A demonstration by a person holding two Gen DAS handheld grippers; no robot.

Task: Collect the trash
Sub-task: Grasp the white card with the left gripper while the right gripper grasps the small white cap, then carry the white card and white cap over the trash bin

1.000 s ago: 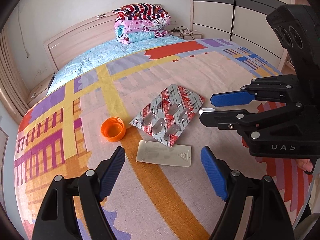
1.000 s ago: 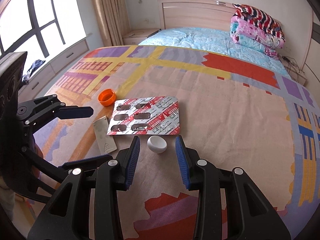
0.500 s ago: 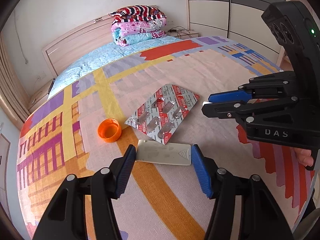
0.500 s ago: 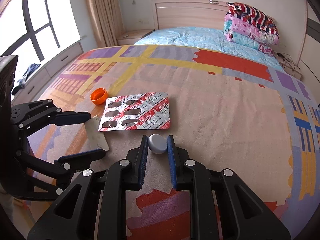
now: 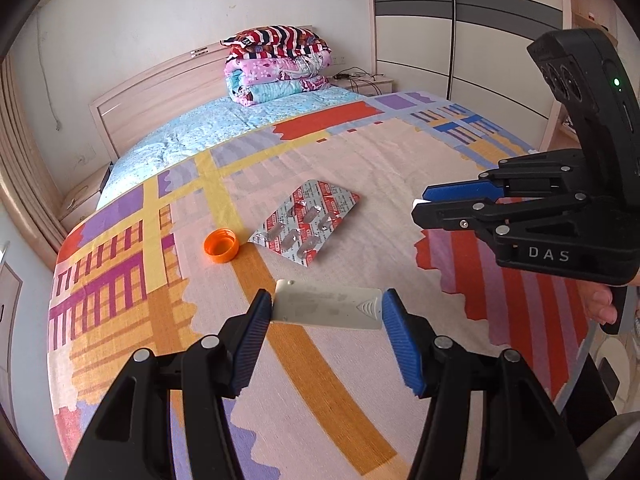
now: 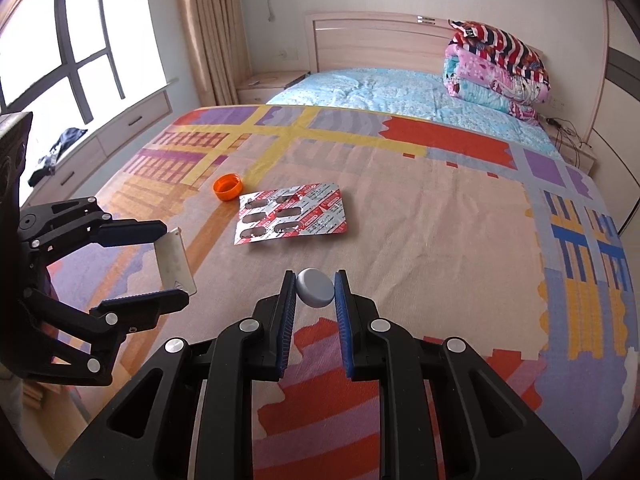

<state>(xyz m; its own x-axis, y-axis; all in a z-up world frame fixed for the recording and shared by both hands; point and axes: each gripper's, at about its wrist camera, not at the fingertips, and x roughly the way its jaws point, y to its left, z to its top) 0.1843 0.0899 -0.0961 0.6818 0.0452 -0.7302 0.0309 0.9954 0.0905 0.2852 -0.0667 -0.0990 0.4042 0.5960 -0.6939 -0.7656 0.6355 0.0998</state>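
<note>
My left gripper [image 5: 327, 312] is shut on a flat cream plastic card [image 5: 328, 309], held by its short ends and lifted off the bedspread; the same card [image 6: 175, 262] shows in the right wrist view. My right gripper [image 6: 315, 289] is shut on a small white round cap [image 6: 315, 288], raised above the cover; from the left wrist view only a white sliver [image 5: 419, 202] peeks between its blue pads. An empty red and silver blister pack [image 5: 307, 222] and an orange bottle cap [image 5: 221, 245] still lie on the patterned bedspread [image 6: 420, 220] beyond both grippers.
Folded quilts [image 5: 276, 68] are stacked by the wooden headboard [image 6: 376, 40]. A wardrobe [image 5: 460, 32] stands to the right, a window [image 6: 60, 40] with curtains and low drawers to the left. A person's fingers [image 5: 600, 304] grip the right tool's handle.
Both grippers closed, the left on the card and the right on the white cap, then lifted them off the bedspread and drew back toward the foot of the bed.
</note>
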